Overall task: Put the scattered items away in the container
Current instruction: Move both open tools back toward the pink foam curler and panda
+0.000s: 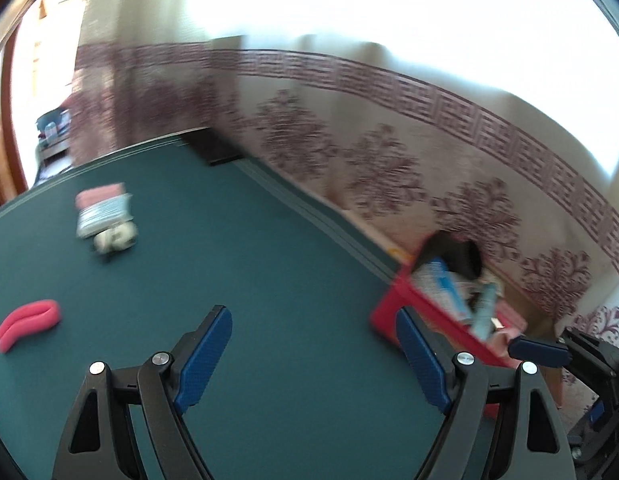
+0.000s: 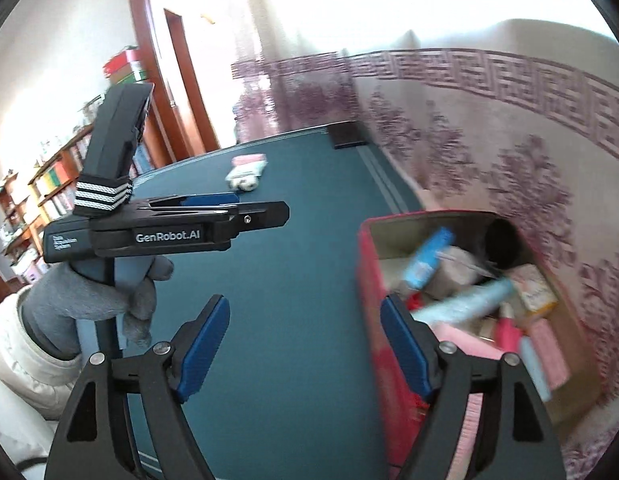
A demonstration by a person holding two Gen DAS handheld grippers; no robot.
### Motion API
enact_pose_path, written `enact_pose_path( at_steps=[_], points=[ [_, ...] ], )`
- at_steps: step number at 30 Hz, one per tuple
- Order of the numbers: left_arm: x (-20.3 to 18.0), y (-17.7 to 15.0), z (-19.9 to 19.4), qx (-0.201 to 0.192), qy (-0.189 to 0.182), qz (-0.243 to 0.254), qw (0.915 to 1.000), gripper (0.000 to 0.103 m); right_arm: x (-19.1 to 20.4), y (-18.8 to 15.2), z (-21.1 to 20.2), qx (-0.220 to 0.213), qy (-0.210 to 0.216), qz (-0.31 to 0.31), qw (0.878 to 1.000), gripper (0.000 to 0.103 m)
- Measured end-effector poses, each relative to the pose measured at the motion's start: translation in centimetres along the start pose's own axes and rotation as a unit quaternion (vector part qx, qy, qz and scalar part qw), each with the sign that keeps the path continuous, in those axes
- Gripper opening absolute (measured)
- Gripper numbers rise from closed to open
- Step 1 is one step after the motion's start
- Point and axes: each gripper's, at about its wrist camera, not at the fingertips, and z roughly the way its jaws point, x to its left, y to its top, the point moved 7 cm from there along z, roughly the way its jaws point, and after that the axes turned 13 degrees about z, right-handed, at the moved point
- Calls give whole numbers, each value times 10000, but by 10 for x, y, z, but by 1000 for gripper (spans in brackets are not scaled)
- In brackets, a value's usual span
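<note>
Pink curved item (image 1: pixel 28 323), seemingly soft, shows only in left wrist view.

The left gripper (image 1: pixel 315 354) points forward and downward with its blue-padded fingers (image 1: pixel 207 356) spread wide apart and nothing between them. The right gripper (image 2: pixel 305 344) takes a similar downward-tilted pose, its fingers (image 2: pixel 203 346) likewise parted and empty. In the right wrist view, the left gripper appears side-on, carried level by a hand (image 2: pixel 97 296) in a grey knit glove wrapped around its handle, with a pale padded sleeve (image 2: pixel 25 356) at the wrist.
</note>
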Motion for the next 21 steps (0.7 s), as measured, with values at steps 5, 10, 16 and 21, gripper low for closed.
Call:
enact_pose_path(
  at_steps=[5,10,16,21],
  points=[
    [61,-21,-20,49,533,-431,9976,86,29,-6,27,286,290,-143,9991,82],
    [120,-52,-35,154,1019,-822,9913,86,46,-17,55,667,459,-191,9965,82],
    [182,-81,-45,368,1533,-1048,9819,86,51,-26,72,962,491,-109,9941,82],
    [225,-96,-45,626,1917,-809,9761,86,50,-28,81,1094,459,-40,9929,82]
  ],
)
